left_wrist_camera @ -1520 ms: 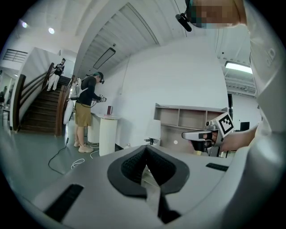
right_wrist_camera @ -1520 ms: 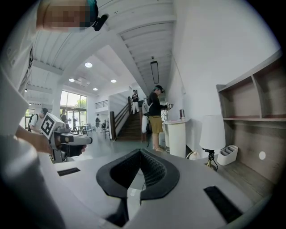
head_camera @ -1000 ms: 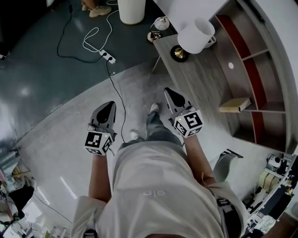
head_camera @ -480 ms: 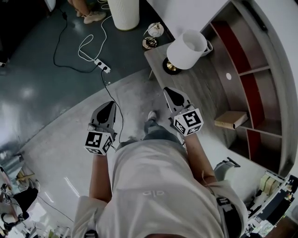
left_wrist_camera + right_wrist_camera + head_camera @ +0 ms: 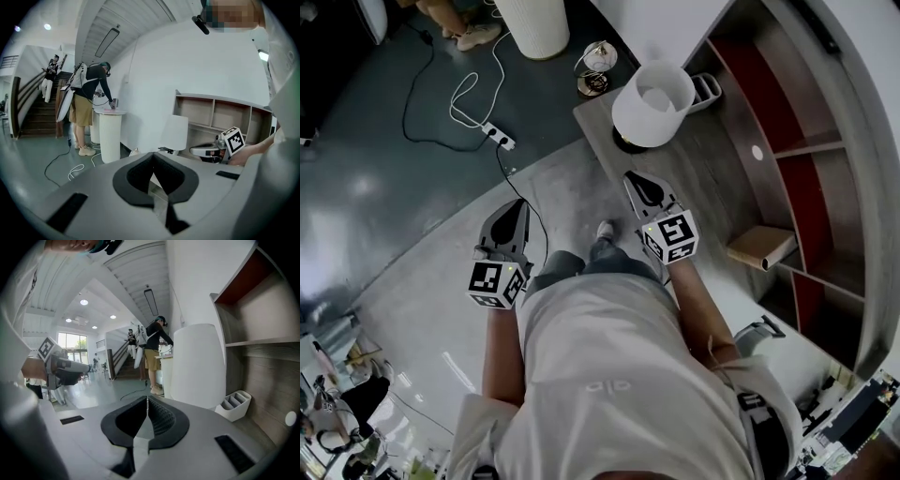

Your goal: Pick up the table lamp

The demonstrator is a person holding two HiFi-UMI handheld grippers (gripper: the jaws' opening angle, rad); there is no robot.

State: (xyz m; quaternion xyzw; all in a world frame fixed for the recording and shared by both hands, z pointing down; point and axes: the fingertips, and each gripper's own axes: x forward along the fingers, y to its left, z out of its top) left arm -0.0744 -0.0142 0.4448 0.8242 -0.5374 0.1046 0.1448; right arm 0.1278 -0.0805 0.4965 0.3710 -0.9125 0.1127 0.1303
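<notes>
The table lamp (image 5: pixel 652 103) has a white drum shade and a dark round base, and stands at the near corner of a grey wooden desk (image 5: pixel 712 178). My right gripper (image 5: pixel 640 185) is shut and empty, its tips just short of the lamp's base, over the desk edge. The shade (image 5: pixel 198 365) rises close ahead and slightly right in the right gripper view. My left gripper (image 5: pixel 514 212) is shut and empty too, held over the floor left of the desk. From it the lamp (image 5: pixel 174 133) shows further off, with the right gripper (image 5: pixel 215 151) beside it.
A white slotted organiser (image 5: pixel 705 89) sits behind the lamp. Shelving with a book (image 5: pixel 759 247) runs along the right. A white ribbed pedestal (image 5: pixel 531 23), a power strip (image 5: pixel 500 139) and cables lie on the floor ahead left. People stand by the pedestal (image 5: pixel 108 136).
The person has walked toward the desk. Both grippers have advanced, and the lamp now stands much closer to the right gripper's tips. Both grippers stay shut.
</notes>
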